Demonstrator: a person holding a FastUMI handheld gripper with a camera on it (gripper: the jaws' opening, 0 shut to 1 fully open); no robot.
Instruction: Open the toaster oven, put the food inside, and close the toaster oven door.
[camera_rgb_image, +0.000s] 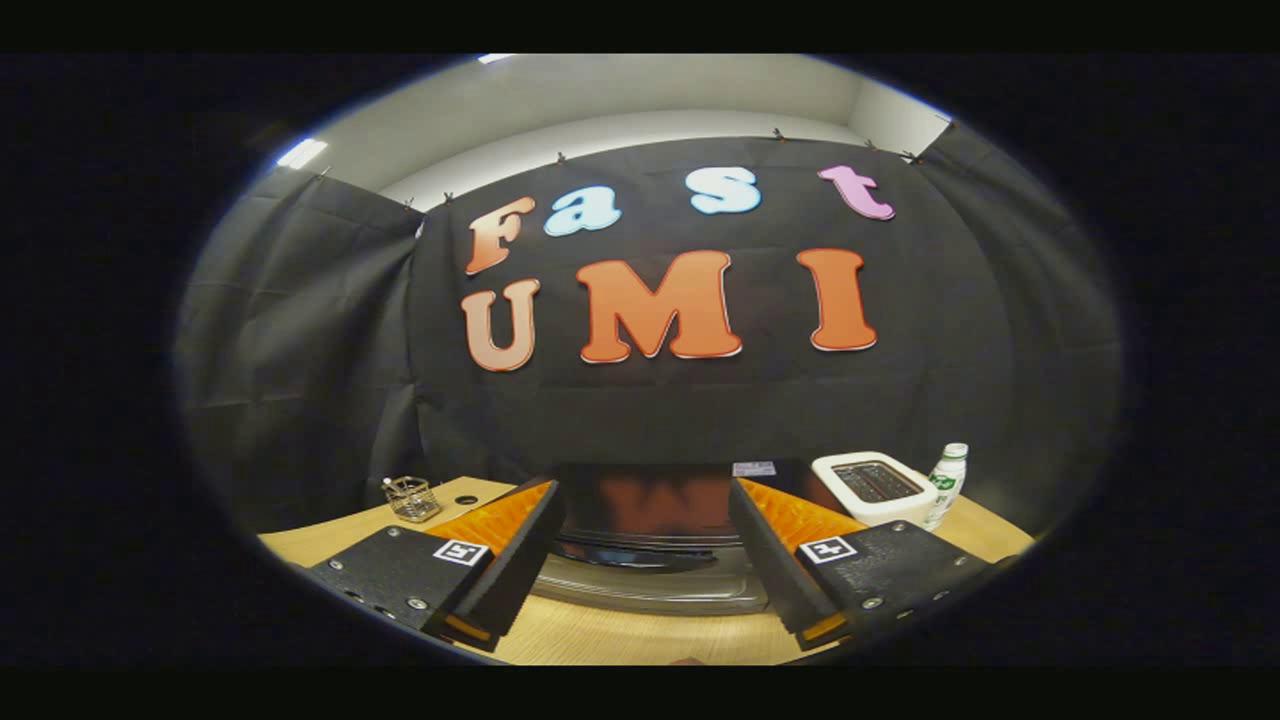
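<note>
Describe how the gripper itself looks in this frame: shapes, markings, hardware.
The gripper has two broad wedge-shaped fingers, spread wide apart with nothing between them but the toaster oven ahead. Each finger's base is a flat textured plate with small round screws along it. Each plate carries a square white tag with a black pattern. No cables are visible.

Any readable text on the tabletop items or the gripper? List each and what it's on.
Nothing can be quoted.
Bottle label: green print, too small to read.
Sticker on top of the toaster oven: blurred, unreadable.
Square marker on each finger: a black-and-white pattern, no words.
White toaster: no text visible.
Gripper: open, with its fingers either side of the toaster oven.
</note>
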